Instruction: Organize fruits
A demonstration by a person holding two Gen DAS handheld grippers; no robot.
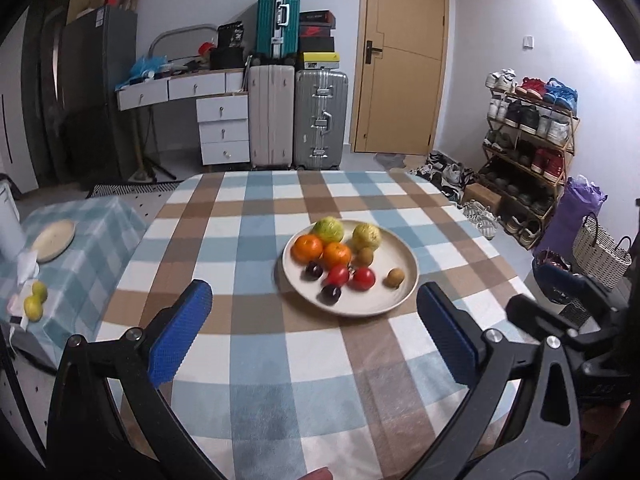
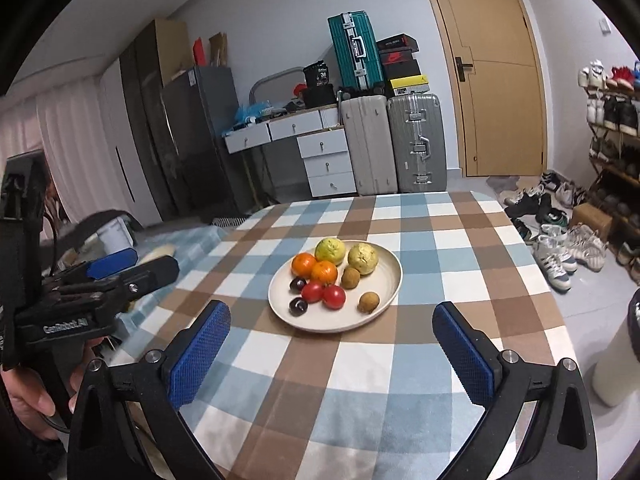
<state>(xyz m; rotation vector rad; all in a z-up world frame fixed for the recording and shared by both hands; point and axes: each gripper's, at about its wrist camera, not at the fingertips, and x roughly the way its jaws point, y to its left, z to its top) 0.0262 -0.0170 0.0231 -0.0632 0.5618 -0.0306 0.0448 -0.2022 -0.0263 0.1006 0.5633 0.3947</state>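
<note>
Cream plate (image 1: 404, 258) of fruit, beyond empty left gripper (image 1: 314, 300)

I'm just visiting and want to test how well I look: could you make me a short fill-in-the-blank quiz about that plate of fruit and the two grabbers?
1. The plate holds ___ oranges.
2. Both red tomatoes lie between two dark ___.
3. The left gripper and the right gripper both stand ___, holding nothing.
4. The plate rests on a ___ tablecloth.

Missing words: two; plums; open; checked
</note>
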